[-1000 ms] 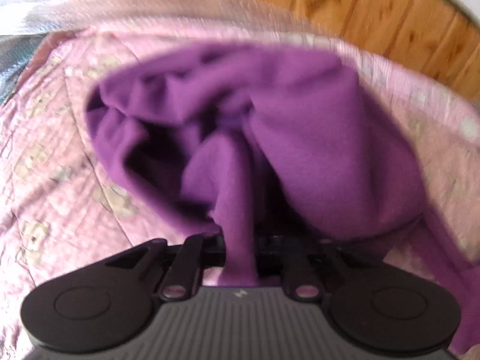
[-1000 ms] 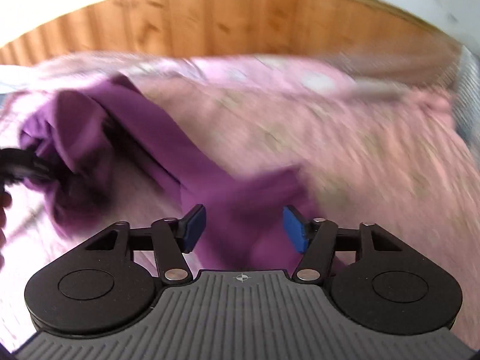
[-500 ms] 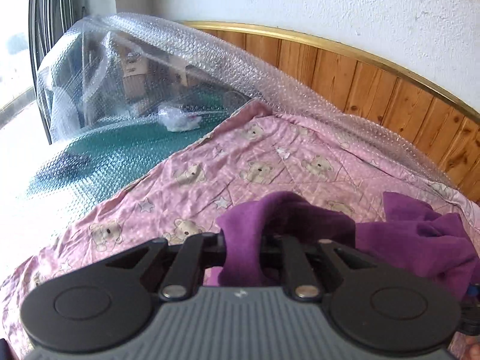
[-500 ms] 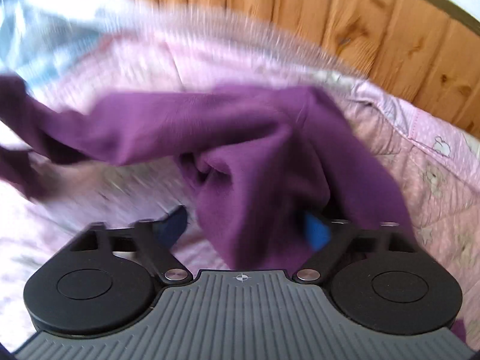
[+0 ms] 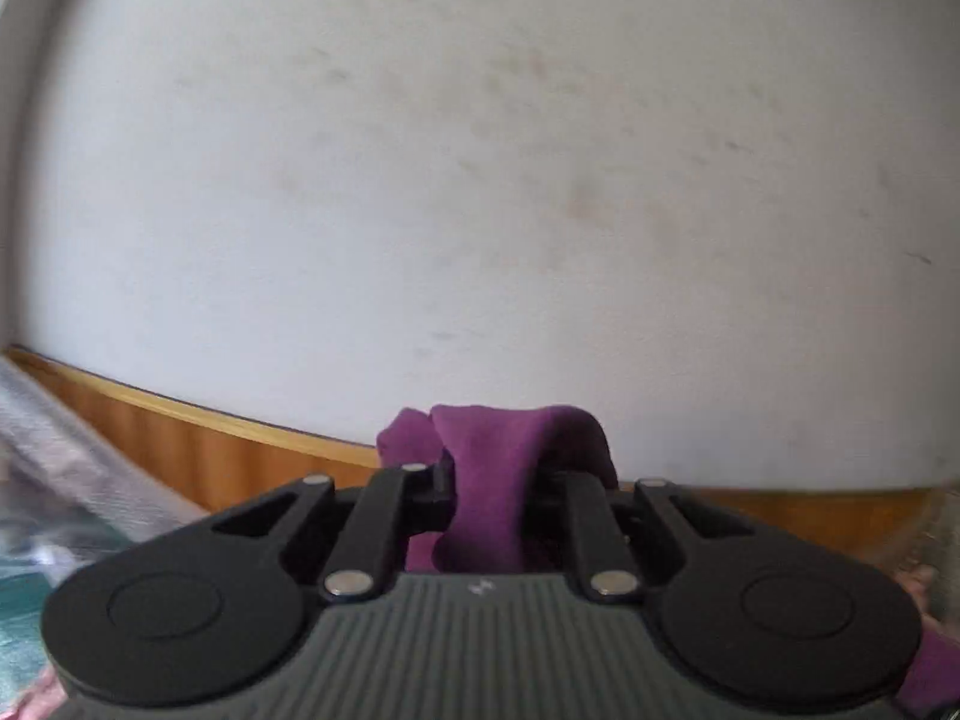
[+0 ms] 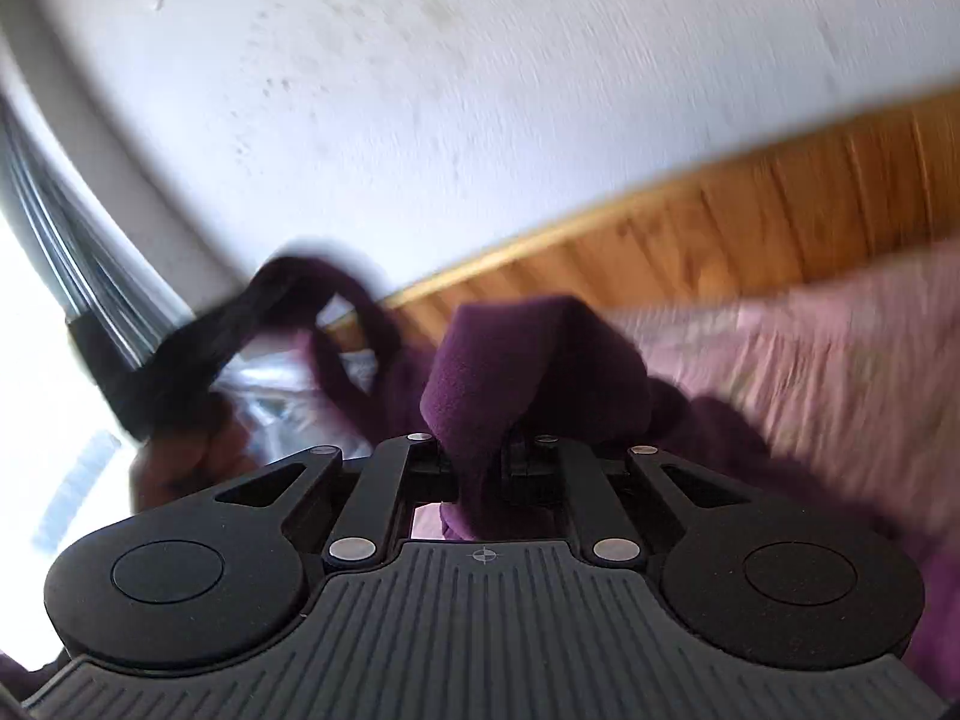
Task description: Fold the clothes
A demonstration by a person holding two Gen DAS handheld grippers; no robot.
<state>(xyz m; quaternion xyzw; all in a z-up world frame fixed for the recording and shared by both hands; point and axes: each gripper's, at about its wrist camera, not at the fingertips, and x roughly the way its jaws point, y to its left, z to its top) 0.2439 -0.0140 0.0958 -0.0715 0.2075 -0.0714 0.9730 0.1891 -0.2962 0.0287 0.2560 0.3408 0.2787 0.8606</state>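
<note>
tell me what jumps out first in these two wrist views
The purple garment stands out, bunched up at centre. Both the right gripper and the left gripper are pinched shut on folds of it. Behind are a white wall and the wooden headboard, with pink bedding at right.

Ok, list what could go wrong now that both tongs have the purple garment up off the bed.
1. The left tongs pinch only a narrow bunch of the purple garment; their jaws have just eased open slightly, so it may slip out.
2. The right tongs have just closed on a thick wad, maybe several layers, so it may not hang flat.
3. The right view is blurred; cloth could snag on the left tool.
</note>
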